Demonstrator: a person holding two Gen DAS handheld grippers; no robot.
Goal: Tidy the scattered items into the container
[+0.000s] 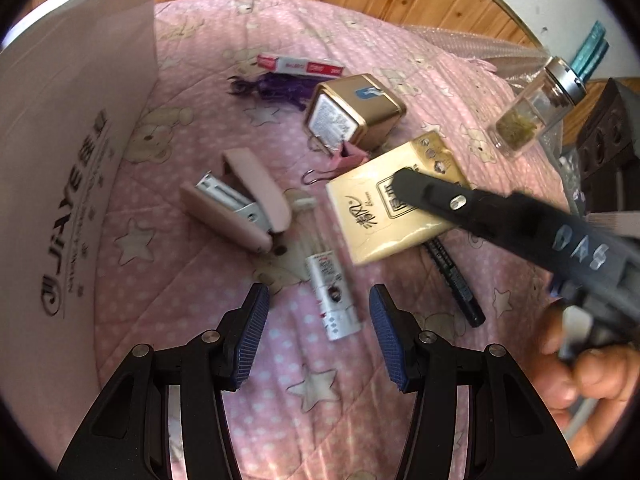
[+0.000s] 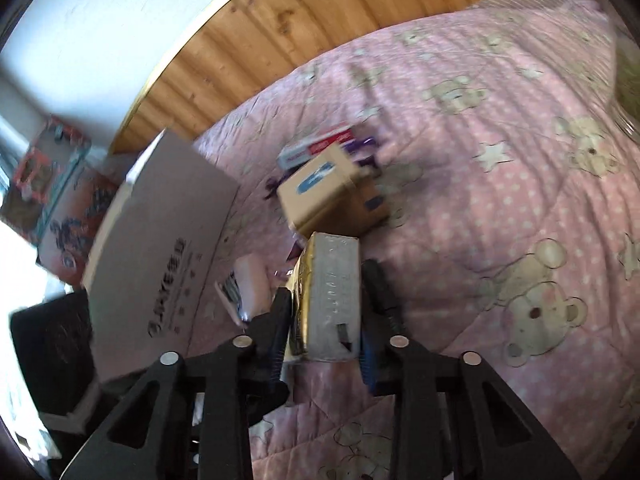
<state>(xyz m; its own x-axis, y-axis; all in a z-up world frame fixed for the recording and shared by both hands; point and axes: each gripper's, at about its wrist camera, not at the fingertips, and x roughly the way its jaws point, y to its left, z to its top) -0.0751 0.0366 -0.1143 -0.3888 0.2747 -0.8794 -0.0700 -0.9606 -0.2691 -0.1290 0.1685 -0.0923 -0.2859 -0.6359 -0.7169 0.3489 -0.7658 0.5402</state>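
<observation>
Gold tissue pack (image 2: 332,296) sitting clamped between the right tool's (image 2: 326,312) two fingers, lifted clear of the pink bed quilt (image 2: 500,200), long axis running fwd along the fingers, narrow grey end face toward the camera. Same pack (image 1: 394,208) seen from the left wrist view, gripped at its near-right edge, hanging over the black pen (image 1: 456,280). Cardboard container (image 2: 160,264) lying to the pack's left, wall upright, opening not visible from either view; judging the coming move as a leftward carry & up over that wall. Right tool being the nearer, already loaded.

Left tool (image 1: 316,320) hanging wide open, holding nothing, straddling the white glue stick (image 1: 332,292), which is lying lengthwise btwn its fingers, roughly in line w/ them; looking like the next pick.

Farther out on the quilt: pink stapler (image 1: 244,204) just left of the glue stick, pink binder clip (image 1: 348,156), gold tin (image 1: 356,112), purple clips (image 1: 268,88), red-white staple box (image 1: 300,66). Glass jar (image 1: 532,108) at far right.
</observation>
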